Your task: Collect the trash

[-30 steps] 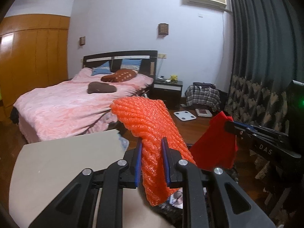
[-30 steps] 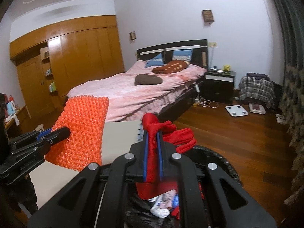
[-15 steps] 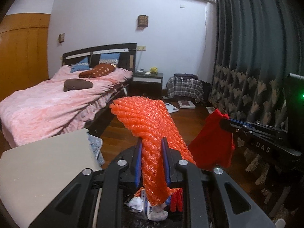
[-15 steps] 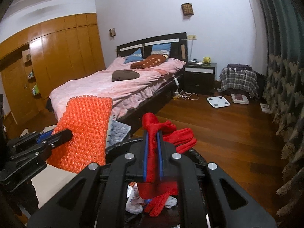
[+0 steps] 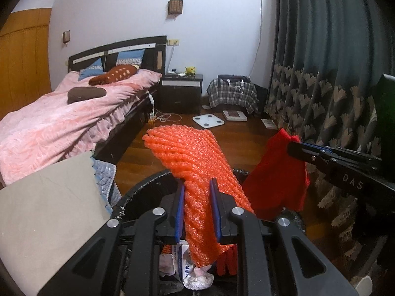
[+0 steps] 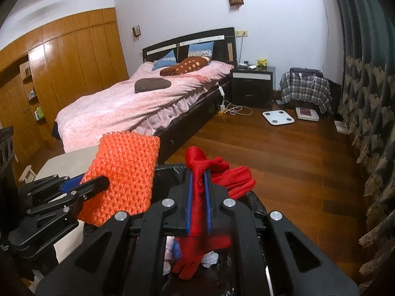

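Observation:
My left gripper point(image 5: 196, 190) is shut on an orange foam net sleeve point(image 5: 195, 162), which droops over its blue pads above a black-bagged trash bin point(image 5: 140, 192). The same orange foam net sleeve point(image 6: 123, 172) and the left gripper point(image 6: 98, 183) show at the left of the right wrist view. My right gripper point(image 6: 198, 180) is shut on a red glove point(image 6: 222, 175), hanging over the trash bin point(image 6: 256, 204). In the left wrist view that red glove point(image 5: 279, 177) hangs from the right gripper point(image 5: 296, 148). Crumpled white paper point(image 5: 197, 278) and red scraps lie inside the bin.
A beige tabletop point(image 5: 49, 217) sits left of the bin, with a blue-grey quilted cloth point(image 5: 103, 175) behind it. A bed with pink cover point(image 6: 128, 108) is beyond. Dark patterned curtains point(image 6: 370, 98) line the right. Wooden floor point(image 6: 284, 153) holds a white scale point(image 6: 277, 117).
Both grippers have moved forward and down, off the beige table, until they hang over the bin. The bin's contents have come into view beneath them. Both grips are unchanged.

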The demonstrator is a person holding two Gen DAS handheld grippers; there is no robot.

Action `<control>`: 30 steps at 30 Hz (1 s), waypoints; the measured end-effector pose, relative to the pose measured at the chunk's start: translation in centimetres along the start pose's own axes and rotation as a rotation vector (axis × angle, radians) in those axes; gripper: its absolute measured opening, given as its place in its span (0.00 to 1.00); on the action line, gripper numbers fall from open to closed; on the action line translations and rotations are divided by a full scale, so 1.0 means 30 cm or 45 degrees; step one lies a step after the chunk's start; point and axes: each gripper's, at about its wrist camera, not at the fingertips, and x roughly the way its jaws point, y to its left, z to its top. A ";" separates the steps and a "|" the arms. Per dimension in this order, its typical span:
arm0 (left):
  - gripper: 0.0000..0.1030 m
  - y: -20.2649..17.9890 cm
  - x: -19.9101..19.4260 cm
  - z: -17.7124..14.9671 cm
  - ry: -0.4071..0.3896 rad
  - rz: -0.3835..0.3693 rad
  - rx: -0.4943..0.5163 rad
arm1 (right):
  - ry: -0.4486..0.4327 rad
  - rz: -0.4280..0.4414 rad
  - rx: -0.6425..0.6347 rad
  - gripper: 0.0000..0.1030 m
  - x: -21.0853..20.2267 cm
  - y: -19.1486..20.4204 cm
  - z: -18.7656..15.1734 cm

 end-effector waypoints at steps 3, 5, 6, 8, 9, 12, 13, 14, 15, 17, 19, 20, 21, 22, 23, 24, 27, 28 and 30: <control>0.18 0.007 0.026 -0.004 0.019 -0.002 -0.003 | 0.020 0.003 0.007 0.08 0.028 -0.004 -0.008; 0.20 0.012 0.045 -0.008 0.039 -0.013 -0.010 | 0.033 -0.001 0.013 0.10 0.045 -0.006 -0.015; 0.23 0.015 0.056 -0.011 0.052 -0.018 -0.017 | 0.034 -0.010 0.018 0.11 0.051 -0.008 -0.018; 0.26 0.023 0.071 -0.016 0.070 -0.037 -0.035 | 0.045 -0.015 0.026 0.14 0.061 -0.002 -0.023; 0.32 0.022 0.078 -0.015 0.076 -0.041 -0.037 | 0.047 -0.020 0.028 0.17 0.063 -0.004 -0.025; 0.42 0.030 0.084 -0.021 0.081 -0.045 -0.047 | 0.043 -0.034 0.031 0.27 0.060 -0.001 -0.025; 0.44 0.031 0.082 -0.023 0.080 -0.045 -0.050 | 0.035 -0.043 0.033 0.34 0.054 -0.002 -0.025; 0.45 0.034 0.080 -0.023 0.079 -0.042 -0.051 | 0.032 -0.046 0.034 0.35 0.051 -0.003 -0.027; 0.45 0.037 0.076 -0.023 0.078 -0.036 -0.051 | 0.029 -0.051 0.034 0.39 0.046 -0.003 -0.026; 0.50 0.043 0.067 -0.021 0.074 -0.028 -0.055 | 0.017 -0.069 0.033 0.53 0.036 -0.007 -0.028; 0.63 0.051 0.045 -0.018 0.061 -0.010 -0.058 | 0.001 -0.089 0.033 0.75 0.023 -0.004 -0.027; 0.67 0.052 0.038 -0.017 0.055 -0.003 -0.056 | -0.012 -0.107 0.034 0.81 0.012 -0.002 -0.025; 0.71 0.055 0.024 -0.015 0.045 0.006 -0.052 | -0.022 -0.118 0.036 0.89 0.005 -0.004 -0.025; 0.76 0.058 0.007 -0.013 0.036 0.015 -0.047 | -0.035 -0.124 0.040 0.89 -0.010 0.000 -0.024; 0.78 0.063 -0.004 -0.011 0.031 0.021 -0.047 | -0.034 -0.120 0.044 0.90 -0.015 -0.005 -0.023; 0.82 0.069 -0.020 -0.008 0.024 0.031 -0.052 | -0.033 -0.115 0.050 0.93 -0.020 -0.007 -0.022; 0.89 0.087 -0.074 -0.005 -0.001 0.045 -0.075 | -0.024 -0.092 0.073 0.94 -0.049 -0.014 -0.017; 0.92 0.090 -0.094 -0.005 -0.009 0.061 -0.074 | -0.022 -0.087 0.076 0.94 -0.063 -0.011 -0.015; 0.94 0.098 -0.126 -0.005 -0.021 0.087 -0.077 | -0.023 -0.079 0.075 0.95 -0.084 -0.001 -0.015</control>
